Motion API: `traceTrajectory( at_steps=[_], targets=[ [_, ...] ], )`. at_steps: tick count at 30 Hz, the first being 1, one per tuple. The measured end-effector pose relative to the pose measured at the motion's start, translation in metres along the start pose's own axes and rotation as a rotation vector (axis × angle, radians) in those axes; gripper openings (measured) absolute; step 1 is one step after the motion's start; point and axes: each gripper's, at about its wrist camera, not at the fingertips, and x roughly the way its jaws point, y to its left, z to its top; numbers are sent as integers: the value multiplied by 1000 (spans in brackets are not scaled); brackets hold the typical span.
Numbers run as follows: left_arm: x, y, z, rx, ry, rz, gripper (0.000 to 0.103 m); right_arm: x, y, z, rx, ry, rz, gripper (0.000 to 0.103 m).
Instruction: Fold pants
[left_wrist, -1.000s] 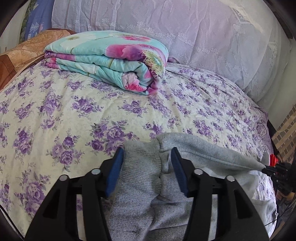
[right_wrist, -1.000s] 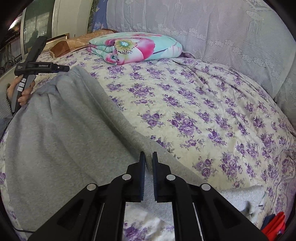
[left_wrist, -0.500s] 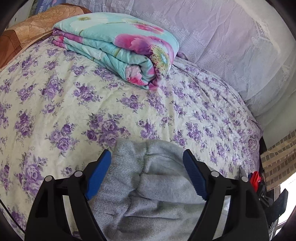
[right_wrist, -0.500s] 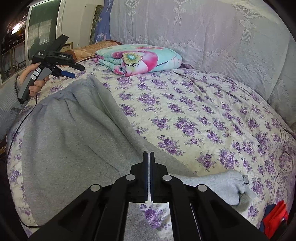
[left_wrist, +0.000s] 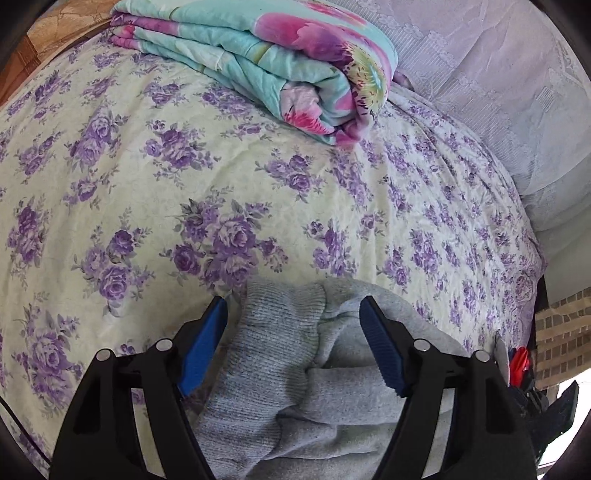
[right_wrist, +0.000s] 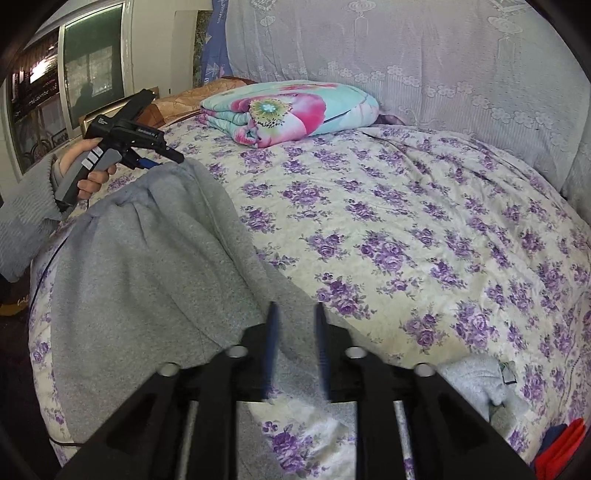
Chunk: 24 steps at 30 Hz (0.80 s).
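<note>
The step in hand is judged to be the release after a fold or lay-down: the grey knitted sweatpants (right_wrist: 140, 266) are spread on the bed and both grippers are letting go.

Left gripper (left_wrist: 293, 314): its blue pads (left_wrist: 380, 350) stand spread, one on each side of the ribbed cuff (left_wrist: 280, 332) of the pants. The pads are not pressed on the cloth; a gap is visible at each side. The jaws have just been closing slightly from a wider spread, with the cuff between them.

Right gripper (right_wrist: 295, 325): its jaws have just been opening. They stand partly apart above the grey cloth, and a narrow band of fabric lies beneath and between them. Motion blur obscures the pads, so contact with the cloth cannot be confirmed; it appears to have been released.

Location of the pants: they lie on the cream bedspread printed with purple flowers (right_wrist: 424, 229), at the near left part of the bed in the right wrist view. The bunched end at the far left is under the left gripper, which is held in a hand (right_wrist: 88, 177) with a grey ribbed sleeve. A pale inside-out portion (right_wrist: 476, 376) is seen at the near right.

Condition: the cloth is soft and thick, with shallow creases and a raised ridge along its right edge.

Next move, as judged: both grippers are to be lifted clear, the cloth smoothed, and two ends re-gripped for the following fold. Care is required that the cuff is not dragged.

A folded turquoise and pink floral quilt (left_wrist: 266, 55) lies well apart, at the head of the bed.
</note>
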Motion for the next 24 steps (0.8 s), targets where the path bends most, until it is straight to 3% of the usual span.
traceTrajectory(
  at_steps=[1, 3, 6, 7, 8, 12, 16, 24],
  targets=[
    [0, 0, 0, 7, -5, -11, 56, 2, 3, 0, -23, -3, -6, 54],
    [-3, -2, 0, 28, -33, 6, 45, 7, 11, 2, -68, 5, -9, 52],
    [-8, -1, 2, 30, -46, -27, 29, 17, 11, 3, -83, 29, 1, 50],
    [-11, 1, 3, 24, -55, -30, 15, 22, 9, 2, -77, 42, 3, 40],
    [-15, 3, 3, 22, -61, -36, 12, 27, 8, 1, -72, 59, 0, 34],
    [-25, 5, 2, 19, -66, -74, 11, 37, 18, -6, -110, 90, -25, 7],
    [-35, 2, -4, 41, -88, -96, 8, 6, 32, -4, -121, 18, -102, 6],
    [-82, -4, -32, 90, -150, -171, 8, -76, 71, -29, -125, -86, -117, 6]
  ],
)
